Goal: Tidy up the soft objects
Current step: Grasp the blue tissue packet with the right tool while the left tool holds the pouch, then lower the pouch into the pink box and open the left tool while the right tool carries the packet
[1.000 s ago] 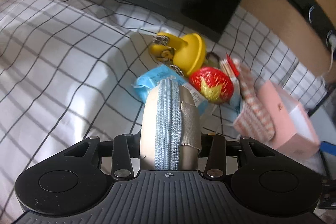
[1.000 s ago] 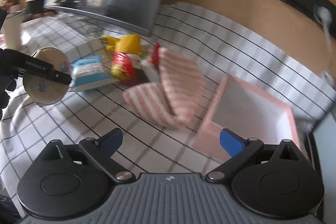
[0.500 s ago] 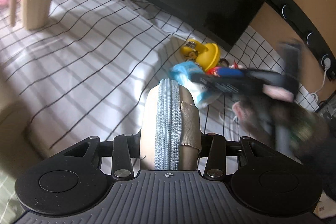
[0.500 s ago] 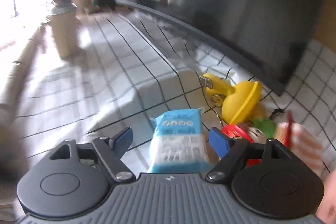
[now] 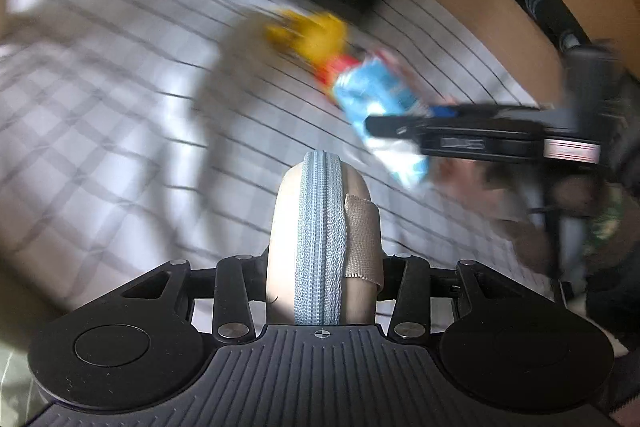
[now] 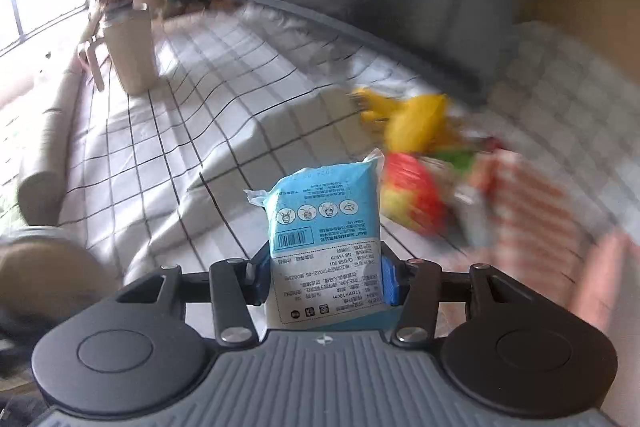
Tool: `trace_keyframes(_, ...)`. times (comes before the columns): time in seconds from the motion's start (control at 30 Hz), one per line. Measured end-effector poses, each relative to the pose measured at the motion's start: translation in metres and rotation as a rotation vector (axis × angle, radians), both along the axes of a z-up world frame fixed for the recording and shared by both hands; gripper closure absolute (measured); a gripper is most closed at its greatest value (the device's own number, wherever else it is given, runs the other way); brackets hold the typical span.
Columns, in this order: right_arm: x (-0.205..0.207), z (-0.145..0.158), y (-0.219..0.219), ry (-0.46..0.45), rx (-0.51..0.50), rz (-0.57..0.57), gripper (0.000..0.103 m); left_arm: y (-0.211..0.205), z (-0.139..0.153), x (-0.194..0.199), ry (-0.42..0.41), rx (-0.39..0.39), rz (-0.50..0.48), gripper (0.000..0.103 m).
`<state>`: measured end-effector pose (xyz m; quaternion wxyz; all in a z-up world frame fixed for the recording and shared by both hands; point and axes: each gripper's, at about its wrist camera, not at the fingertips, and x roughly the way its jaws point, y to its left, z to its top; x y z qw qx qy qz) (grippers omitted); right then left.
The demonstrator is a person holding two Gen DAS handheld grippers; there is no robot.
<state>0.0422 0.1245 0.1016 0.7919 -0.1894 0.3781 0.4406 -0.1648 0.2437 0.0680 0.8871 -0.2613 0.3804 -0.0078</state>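
Left wrist view shows my left tongs (image 5: 322, 267) pinching a beige pouch (image 5: 320, 227) edge-on, its blue zipper facing me. Off to their right, my right tongs (image 5: 400, 129) reach in from the side with a blue packet (image 5: 376, 99). On the right wrist view, my right tongs (image 6: 322, 279) are closing on that packet (image 6: 324, 227), blue pads against both its sides. Beyond and right lie a yellow toy (image 6: 412, 123), a red toy (image 6: 412, 195) and striped cloth (image 6: 532, 203) on the checked sheet (image 6: 192, 131).

Bare checked cloth (image 6: 192, 131) lies open at left; a toy pile (image 6: 424, 155), blurred, apparently crowds the right.
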Motion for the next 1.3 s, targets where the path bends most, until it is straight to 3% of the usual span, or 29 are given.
trace_keyframes(0.1,-0.024,0.025,-0.058,-0.046,0.026,-0.072,0.053,-0.033,0.001,0.035,0.019,0.009,-0.18,0.058)
trace_keyframes(0.23,-0.046,0.037,-0.133,-0.16,-0.018,-0.264,0.053,-0.083,0.018,0.079,0.0,0.05,-0.393,0.058)
trace_keyframes(0.3,-0.056,0.037,-0.172,-0.193,-0.051,-0.377,0.053,-0.102,0.036,0.101,-0.034,0.068,-0.472,0.058)
trace_keyframes(0.43,-0.074,0.03,-0.24,-0.163,-0.053,-0.602,0.053,-0.135,0.083,0.152,-0.142,0.072,-0.586,0.058)
trace_keyframes(0.63,-0.107,0.023,-0.298,-0.184,-0.041,-0.84,0.053,-0.198,0.136,0.238,-0.297,0.05,-0.619,0.058)
trace_keyframes(0.73,-0.12,0.022,-0.313,-0.183,-0.021,-0.898,0.053,-0.218,0.137,0.28,-0.258,-0.033,-0.583,0.057)
trace_keyframes(0.8,-0.124,0.021,-0.317,-0.18,-0.023,-0.92,0.053,-0.221,0.129,0.297,-0.233,-0.024,-0.526,0.058)
trace_keyframes(0.97,-0.135,0.018,-0.315,-0.192,-0.046,-0.932,0.053,-0.195,0.102,0.291,-0.224,0.003,-0.398,0.058)
trace_keyframes(1.03,-0.133,0.016,-0.315,-0.184,-0.053,-0.931,0.053,-0.177,0.089,0.274,-0.177,0.002,-0.347,0.058)
trace_keyframes(1.17,-0.116,0.023,-0.312,-0.185,-0.026,-0.899,0.053,-0.156,0.067,0.227,-0.118,-0.002,-0.361,0.058)
trace_keyframes(1.3,-0.076,0.046,-0.302,-0.172,0.069,-0.844,0.053,-0.141,0.038,0.172,-0.057,0.003,-0.385,0.058)
